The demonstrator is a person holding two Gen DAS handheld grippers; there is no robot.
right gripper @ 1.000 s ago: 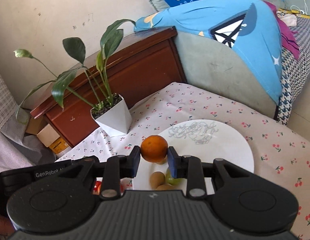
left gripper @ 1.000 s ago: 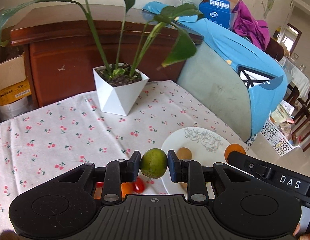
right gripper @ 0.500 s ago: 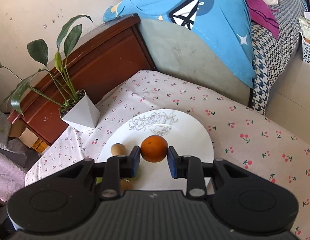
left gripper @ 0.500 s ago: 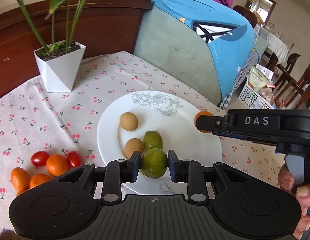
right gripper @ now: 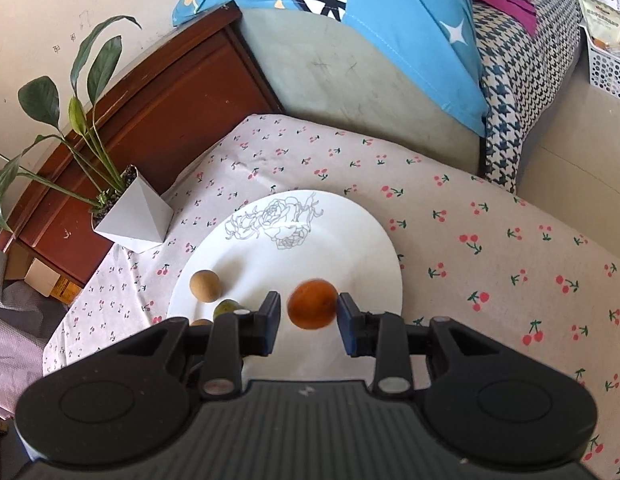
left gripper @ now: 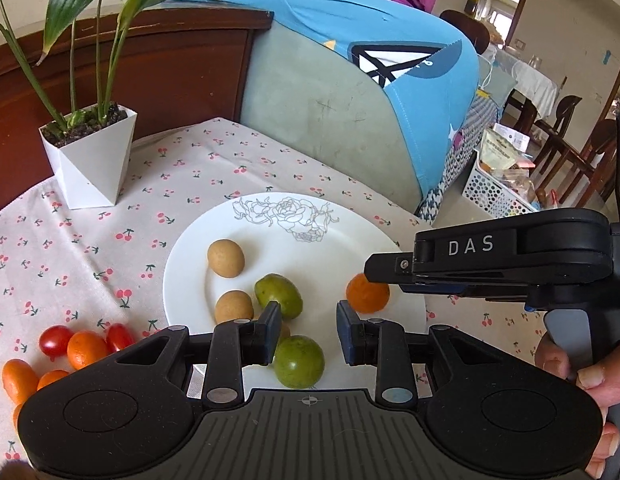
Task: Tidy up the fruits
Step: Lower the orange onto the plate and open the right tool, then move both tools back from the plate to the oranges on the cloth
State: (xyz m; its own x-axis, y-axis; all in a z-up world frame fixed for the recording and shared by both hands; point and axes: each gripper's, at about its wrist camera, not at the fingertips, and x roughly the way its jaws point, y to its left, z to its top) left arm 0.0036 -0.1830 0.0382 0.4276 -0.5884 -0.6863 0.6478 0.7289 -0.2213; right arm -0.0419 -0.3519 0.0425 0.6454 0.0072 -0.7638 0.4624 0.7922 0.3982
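Both tools are opening. The left tool has let go; its green fruit sits on the plate's near edge. The orange looks blurry, probably dropping between the right tool's fingers.

A white potted plant stands on the cherry-print tablecloth; behind, perhaps a sofa.

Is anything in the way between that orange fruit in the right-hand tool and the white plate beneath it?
Nothing visible. The round orange fruit sits between the right gripper's opening jaws, just above bare white plate. The brown and green fruits lie off to its left side.
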